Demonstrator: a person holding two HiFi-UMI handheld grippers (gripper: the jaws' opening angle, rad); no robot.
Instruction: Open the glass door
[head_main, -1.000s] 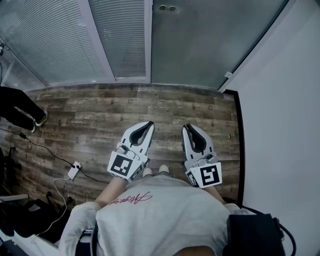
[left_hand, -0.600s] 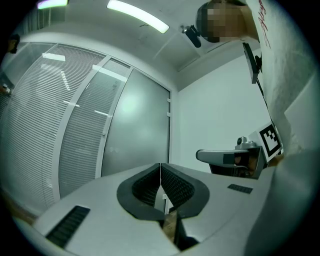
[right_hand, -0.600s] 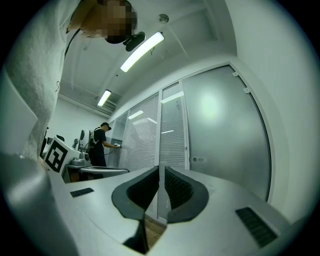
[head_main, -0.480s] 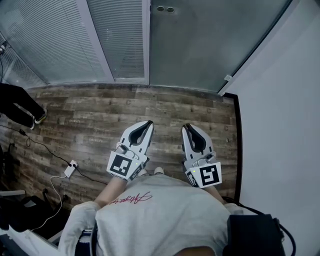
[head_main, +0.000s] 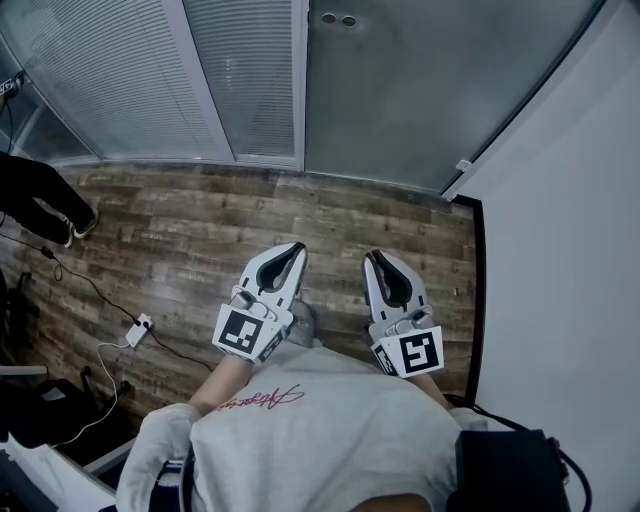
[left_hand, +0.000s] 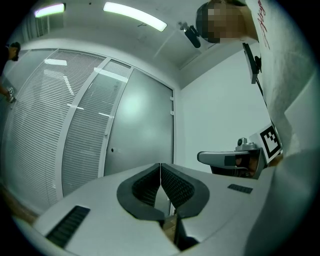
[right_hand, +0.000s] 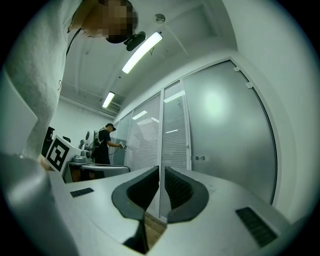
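The frosted glass door (head_main: 400, 90) stands closed ahead, with two small round lock holes (head_main: 335, 19) near its left edge. It also fills the middle of the left gripper view as the door (left_hand: 140, 130), and the right of the right gripper view as the door (right_hand: 230, 130). My left gripper (head_main: 296, 248) is held level over the wooden floor, well short of the door, jaws shut and empty (left_hand: 160, 166). My right gripper (head_main: 374, 256) is beside it, pads a narrow slit apart (right_hand: 161, 170) with nothing between them.
Glass panels with blinds (head_main: 150, 80) run left of the door. A white wall (head_main: 560, 250) closes the right side. A cable and power strip (head_main: 133, 330) lie on the floor at left. Another person (right_hand: 105, 145) stands far left by the panels.
The person has stepped a little toward the door, carrying both grippers forward with them. The jaws of both look the same as before.
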